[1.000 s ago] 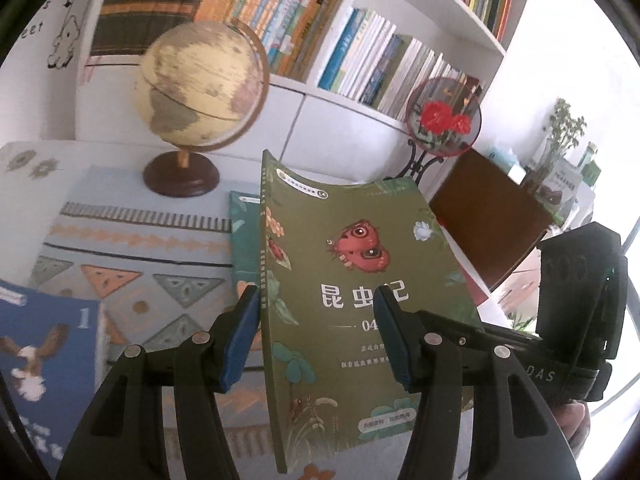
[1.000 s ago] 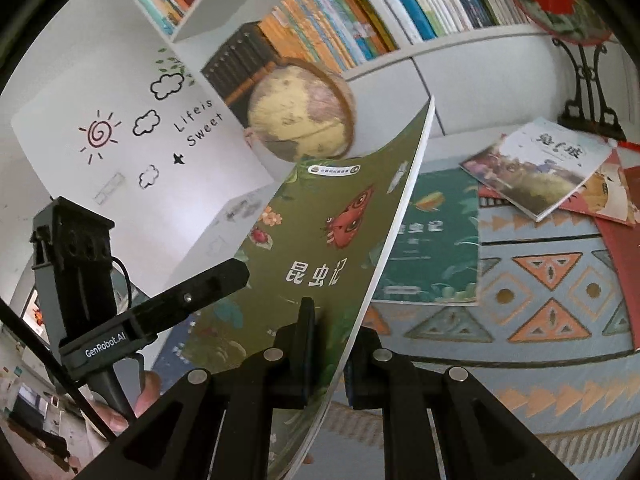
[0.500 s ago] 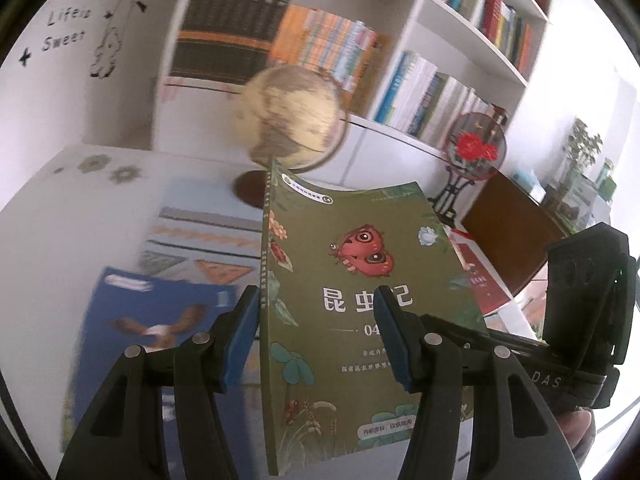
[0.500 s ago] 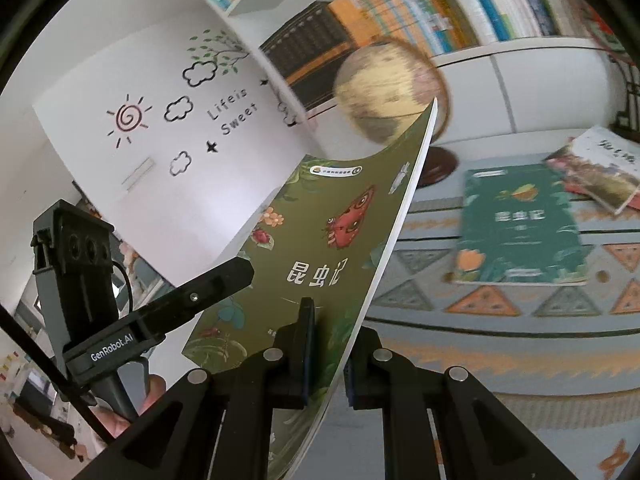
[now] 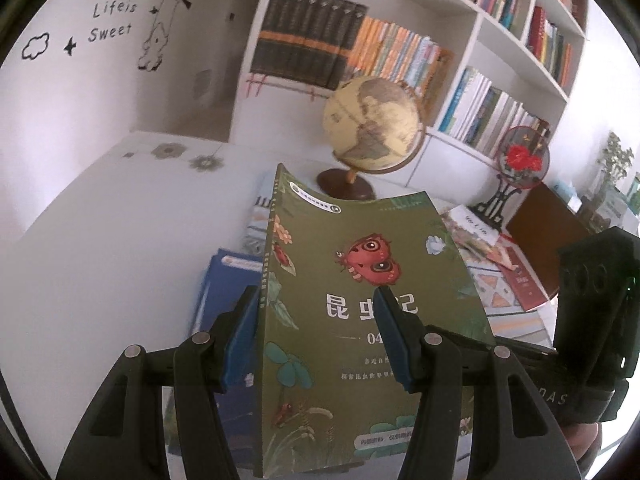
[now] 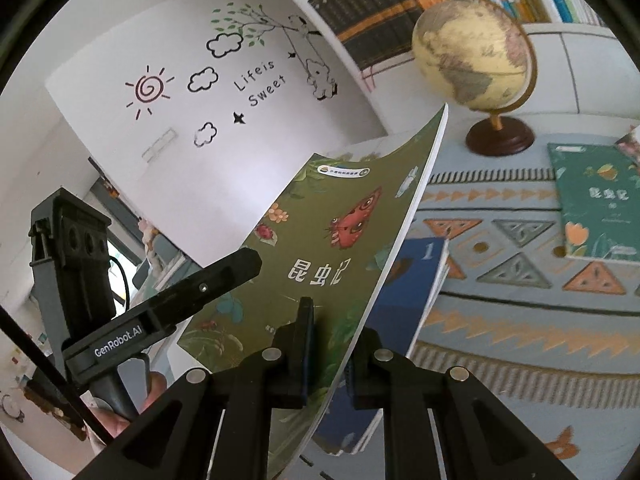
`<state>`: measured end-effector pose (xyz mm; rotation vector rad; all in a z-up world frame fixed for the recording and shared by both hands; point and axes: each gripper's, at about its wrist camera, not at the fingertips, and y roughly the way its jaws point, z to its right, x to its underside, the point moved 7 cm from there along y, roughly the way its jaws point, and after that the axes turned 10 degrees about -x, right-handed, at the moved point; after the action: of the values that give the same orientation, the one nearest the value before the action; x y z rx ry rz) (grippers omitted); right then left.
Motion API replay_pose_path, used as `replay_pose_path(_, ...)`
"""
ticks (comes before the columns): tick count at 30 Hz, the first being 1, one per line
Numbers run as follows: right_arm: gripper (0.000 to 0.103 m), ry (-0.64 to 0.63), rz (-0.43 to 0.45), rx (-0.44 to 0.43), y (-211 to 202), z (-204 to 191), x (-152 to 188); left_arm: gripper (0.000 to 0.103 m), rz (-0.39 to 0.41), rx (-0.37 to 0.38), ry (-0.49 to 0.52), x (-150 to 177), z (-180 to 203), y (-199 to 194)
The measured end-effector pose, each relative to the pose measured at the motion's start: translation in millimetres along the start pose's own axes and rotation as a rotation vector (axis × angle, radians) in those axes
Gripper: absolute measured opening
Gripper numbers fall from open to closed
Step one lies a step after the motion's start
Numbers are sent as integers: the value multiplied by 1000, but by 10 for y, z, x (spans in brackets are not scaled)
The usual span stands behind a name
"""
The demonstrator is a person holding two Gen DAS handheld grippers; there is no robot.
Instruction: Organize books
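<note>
An olive-green book (image 5: 360, 280) with a red insect on its cover hangs upright over the table, held from both sides. My left gripper (image 5: 316, 294) has it wedged between the jaws, spine against the left pad and the right pad on the front cover. In the right wrist view my right gripper (image 6: 334, 320) is shut on the same olive-green book (image 6: 332, 232) at its page edge, and one left finger (image 6: 224, 276) lies across the cover. A blue book (image 5: 228, 280) lies flat beneath it, and a teal book (image 6: 596, 208) lies on the mat.
A globe (image 5: 372, 124) stands at the back of the white table (image 5: 120, 220), on the edge of a patterned mat (image 6: 500, 240). Several more books (image 5: 476, 232) and a red fan ornament (image 5: 520, 160) sit to the right. A full bookshelf (image 5: 400, 52) rises behind.
Both grippers have carried the olive-green book leftward across the table. The globe and teal book have slid right in view, and the blue book now lies under the held one.
</note>
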<state>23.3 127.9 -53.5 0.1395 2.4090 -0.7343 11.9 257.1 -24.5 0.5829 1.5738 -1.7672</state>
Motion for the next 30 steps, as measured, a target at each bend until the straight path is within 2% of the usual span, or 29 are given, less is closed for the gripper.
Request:
replay_pose_path(14, 13, 84, -116, -2, 596, 214, 452, 56, -112, -27, -62, 459, -470, 355)
replay_pose_path(18, 13, 85, -121, 25, 678, 255, 512, 56, -135, -21, -82, 555, -576, 433)
replay_pose_path(21, 18, 121, -114, 35, 712, 291, 540, 56, -164, -39, -98, 619, -684, 522)
replay_pose_path(23, 25, 153, -99, 22, 675, 314, 529, 60, -164, -54, -112, 635, -774, 543)
replay_pose_path(24, 34, 161, -94, 23, 654, 319, 522, 62, -165, -51, -118, 640, -811, 542)
replay_pose_path(25, 48, 168, -80, 29, 596, 320, 507, 63, -166, -55, -123, 643, -843, 544)
replay_pose_path(27, 64, 166, -66, 62, 503, 329, 485, 65, -158, -88, -148, 644, -988, 524)
replay_pose_path(30, 72, 151, -56, 155, 372, 392, 468, 65, -180, -100, -178, 661, -1128, 556)
